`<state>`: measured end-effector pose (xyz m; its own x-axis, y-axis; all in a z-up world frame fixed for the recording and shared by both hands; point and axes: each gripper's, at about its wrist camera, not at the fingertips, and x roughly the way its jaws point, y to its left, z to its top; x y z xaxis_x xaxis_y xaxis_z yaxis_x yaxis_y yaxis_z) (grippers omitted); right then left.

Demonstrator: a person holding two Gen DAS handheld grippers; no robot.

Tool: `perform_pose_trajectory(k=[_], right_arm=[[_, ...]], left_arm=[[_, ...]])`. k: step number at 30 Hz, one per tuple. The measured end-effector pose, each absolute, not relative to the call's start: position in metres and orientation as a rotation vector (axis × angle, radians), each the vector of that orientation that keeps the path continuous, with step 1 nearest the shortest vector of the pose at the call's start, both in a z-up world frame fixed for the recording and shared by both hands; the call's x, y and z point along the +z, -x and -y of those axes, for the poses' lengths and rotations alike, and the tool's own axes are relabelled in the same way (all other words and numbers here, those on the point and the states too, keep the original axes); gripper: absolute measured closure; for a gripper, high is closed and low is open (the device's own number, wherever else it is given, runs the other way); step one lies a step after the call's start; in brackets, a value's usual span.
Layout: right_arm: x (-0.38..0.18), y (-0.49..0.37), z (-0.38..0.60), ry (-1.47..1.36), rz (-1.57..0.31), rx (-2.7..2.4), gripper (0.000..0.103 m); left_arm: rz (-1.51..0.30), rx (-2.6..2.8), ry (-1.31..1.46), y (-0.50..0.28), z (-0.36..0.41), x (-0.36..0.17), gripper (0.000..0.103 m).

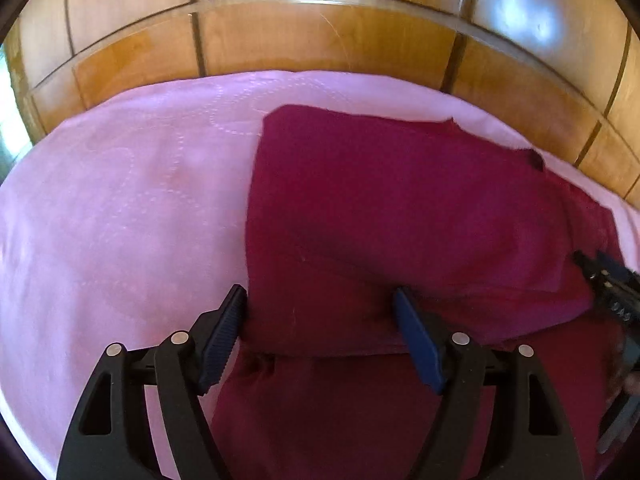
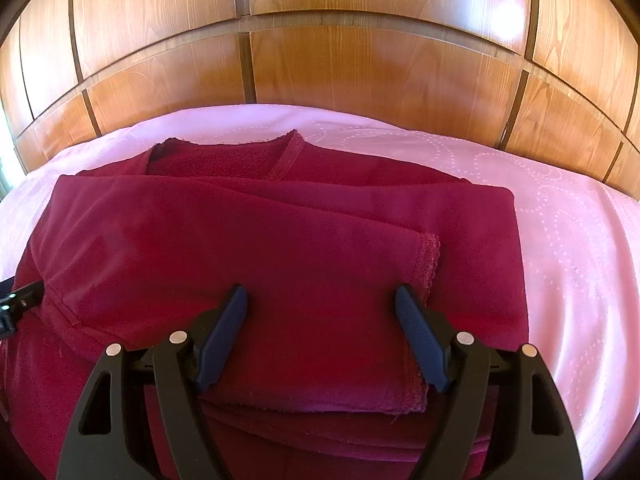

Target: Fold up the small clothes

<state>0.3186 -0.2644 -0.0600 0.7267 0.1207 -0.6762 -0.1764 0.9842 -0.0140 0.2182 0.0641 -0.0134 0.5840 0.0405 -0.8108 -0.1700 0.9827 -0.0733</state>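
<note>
A dark red garment (image 1: 400,220) lies partly folded on a pink quilted cover (image 1: 120,220). In the right wrist view the garment (image 2: 260,248) shows its neckline at the far side and a hemmed sleeve end folded across the body. My left gripper (image 1: 320,300) is open, its jaws wide apart over the garment's near left edge, holding nothing. My right gripper (image 2: 320,300) is open over the folded sleeve layer, holding nothing. The right gripper also shows at the right edge of the left wrist view (image 1: 612,288). The left gripper shows at the left edge of the right wrist view (image 2: 16,308).
The pink cover (image 2: 560,240) spreads wide to the left and right of the garment. Wooden panelled wardrobe doors (image 1: 320,40) stand close behind the far edge of the cover, also in the right wrist view (image 2: 360,60).
</note>
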Motion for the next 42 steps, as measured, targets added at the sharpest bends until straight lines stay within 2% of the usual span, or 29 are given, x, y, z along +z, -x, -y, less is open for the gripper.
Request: perform_pose_trajectory(k=[9, 21, 24, 25, 26, 35, 42], right_arm=[[-0.06, -0.32, 0.264, 0.08, -0.739, 0.164, 0.027], [-0.061, -0.319, 0.262, 0.106, -0.733, 0.145, 0.025], [-0.059, -0.318, 0.256, 0.146, -0.732, 0.11, 0.022], [-0.058, -0.317, 0.254, 0.171, -0.729, 0.081, 0.009], [-0.057, -0.316, 0.253, 0.197, -0.731, 0.03, 0.002], [-0.049, -0.268, 0.271, 0.172, -0.757, 0.109, 0.002], [-0.064, -0.211, 0.302, 0.083, -0.859, 0.185, 0.002]], left_arm=[[-0.854, 0.078, 0.115, -0.149, -0.049, 0.021, 0.028], [-0.898, 0.086, 0.166, -0.097, -0.055, 0.006, 0.028], [-0.912, 0.085, 0.167, -0.089, -0.056, 0.002, 0.028], [-0.914, 0.084, 0.169, -0.087, -0.058, 0.001, 0.028], [-0.916, 0.086, 0.168, -0.084, -0.058, 0.0, 0.028], [-0.944, 0.089, 0.169, -0.068, -0.066, -0.009, 0.028], [-0.945, 0.084, 0.149, -0.057, -0.067, -0.013, 0.028]])
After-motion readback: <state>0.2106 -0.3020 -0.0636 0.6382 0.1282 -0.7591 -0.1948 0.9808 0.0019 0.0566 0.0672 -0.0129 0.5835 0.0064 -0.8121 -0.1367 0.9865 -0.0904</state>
